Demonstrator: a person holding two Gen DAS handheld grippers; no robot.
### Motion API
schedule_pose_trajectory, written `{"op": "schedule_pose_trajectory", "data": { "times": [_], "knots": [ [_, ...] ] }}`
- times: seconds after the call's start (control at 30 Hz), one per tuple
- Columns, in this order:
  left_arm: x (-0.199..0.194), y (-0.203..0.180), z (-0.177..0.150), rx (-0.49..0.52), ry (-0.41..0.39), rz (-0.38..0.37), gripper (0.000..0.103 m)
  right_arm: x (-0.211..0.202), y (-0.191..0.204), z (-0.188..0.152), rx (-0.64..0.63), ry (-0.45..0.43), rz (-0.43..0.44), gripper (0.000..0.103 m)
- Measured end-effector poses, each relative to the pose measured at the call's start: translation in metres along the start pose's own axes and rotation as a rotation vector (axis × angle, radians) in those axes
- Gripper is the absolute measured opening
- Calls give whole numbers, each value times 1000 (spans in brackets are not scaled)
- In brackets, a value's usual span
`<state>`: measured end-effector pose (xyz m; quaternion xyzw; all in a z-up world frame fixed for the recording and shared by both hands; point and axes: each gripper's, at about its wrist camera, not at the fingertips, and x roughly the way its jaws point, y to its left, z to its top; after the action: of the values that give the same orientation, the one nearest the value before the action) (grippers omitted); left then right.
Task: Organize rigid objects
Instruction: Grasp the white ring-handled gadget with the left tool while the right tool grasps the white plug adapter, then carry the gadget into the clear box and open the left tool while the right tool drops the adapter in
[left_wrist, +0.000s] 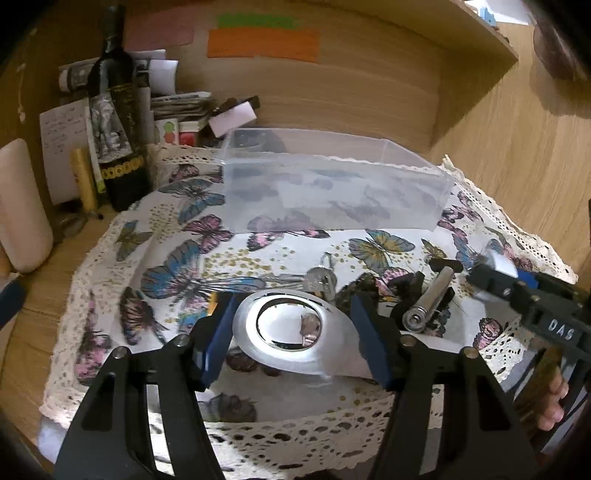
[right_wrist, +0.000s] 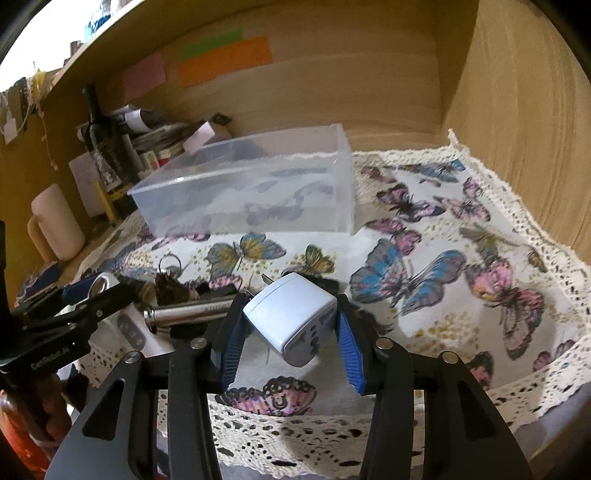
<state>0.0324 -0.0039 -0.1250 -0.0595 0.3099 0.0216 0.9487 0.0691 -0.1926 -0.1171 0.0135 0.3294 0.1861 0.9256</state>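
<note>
Two views, one moment.

Left wrist view: left tongs pinch a roll of clear tape between the blue pads, one pad on each side of the roll; roll sits tilted, just above the butterfly cloth. Clear plastic bin stands farther back on the cloth, w/ open top, apparently nothing in it yet. Near the roll's right side: a metal cylinder and a key bunch, both on the cloth. Right tongs enter from the right edge, carrying a pale block. Wine bottle and paper clutter stand at the back left, off the cloth.

Right wrist view: right tongs are closed on a grey travel adapter, gripped corner-wise, so contact looks narrow; prongs point away from the camera. Adapter is raised off the cloth, bin ahead and a little left. Left tongs show at the left edge beside the cylinder.

Step judged: carry both items to the bin. To do it well: keep squeeze steady on the adapter, since a corner grip may let it pivot; lift each item over the near wall before lowering; release low inside, not from height. Send one arm in at a time to avoid crossing, and keep clear of the bottle.
</note>
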Motion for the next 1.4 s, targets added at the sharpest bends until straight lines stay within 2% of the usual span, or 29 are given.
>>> {"op": "schedule_pose_trajectory", "data": {
  "times": [0.23,0.53,0.7,0.8,1.03,1.3,1.4],
  "knots": [
    [-26,9,24,-3,-74,3,62,-19,-4,21,-11,-73,-18,42],
    [-46,21,78,-24,-153,-26,62,-47,-2,61,-54,-203,-47,42],
    [-47,21,110,-2,-218,3,62,-51,0,84,-74,-249,-53,42],
    [-41,21,128,0,-231,4,62,-47,2,98,-94,-270,-62,43],
    [-6,24,157,-2,-203,32,62,-22,7,126,-112,-250,-54,42],
    [54,31,168,-2,-78,54,62,27,11,143,-147,-153,-56,42],
    [71,30,168,3,-36,38,62,48,8,146,-153,-101,-55,42]
  ]
}}
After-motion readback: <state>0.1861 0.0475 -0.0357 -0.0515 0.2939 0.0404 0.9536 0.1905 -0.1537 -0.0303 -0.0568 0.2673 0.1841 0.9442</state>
